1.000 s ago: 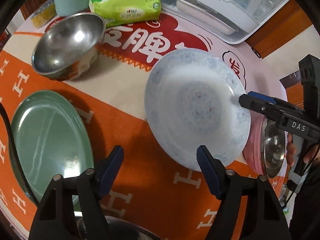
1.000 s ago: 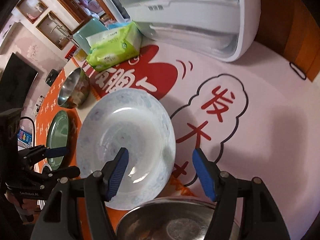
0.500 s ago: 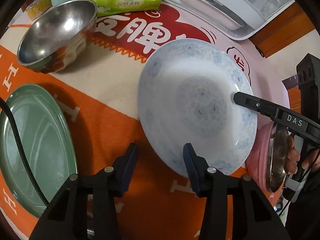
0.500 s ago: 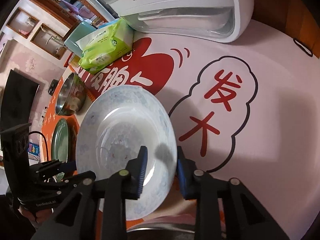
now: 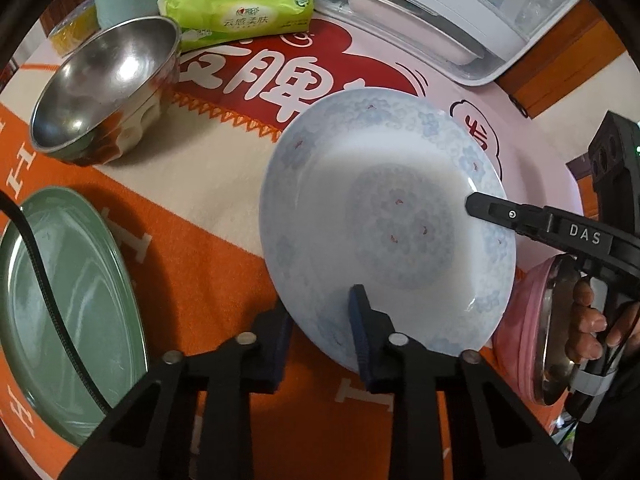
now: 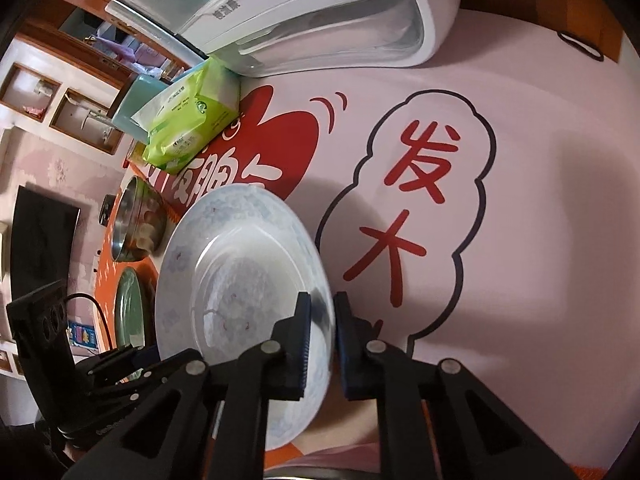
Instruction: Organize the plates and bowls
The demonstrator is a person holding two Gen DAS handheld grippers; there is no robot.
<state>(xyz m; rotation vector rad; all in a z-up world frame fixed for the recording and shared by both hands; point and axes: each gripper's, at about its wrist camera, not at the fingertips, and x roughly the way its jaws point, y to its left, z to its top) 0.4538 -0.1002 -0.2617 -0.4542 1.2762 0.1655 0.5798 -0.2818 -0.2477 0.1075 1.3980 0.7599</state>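
Both tongs are closing on the white-and-blue plate (image 5: pixel 384 216) from opposite sides of its rim: the left tongs (image 5: pixel 320 336) are pinching the near edge, the right tongs (image 6: pixel 320 332) the far edge, pads already on the rim. The plate is sitting tilted above the bench (image 5: pixel 224 184), beside the pink-rimmed bowl (image 5: pixel 532 320) and near the green plate (image 5: pixel 80 300) and steel bowl (image 5: pixel 108 84). To do this well, the person is needing even pressure on both sides and a level lift — a glazed rim is likely to slip. "DAS" is showing on the right tool; the tissue pack (image 5: pixel 236 0) is carrying Chinese print too small to read surely.
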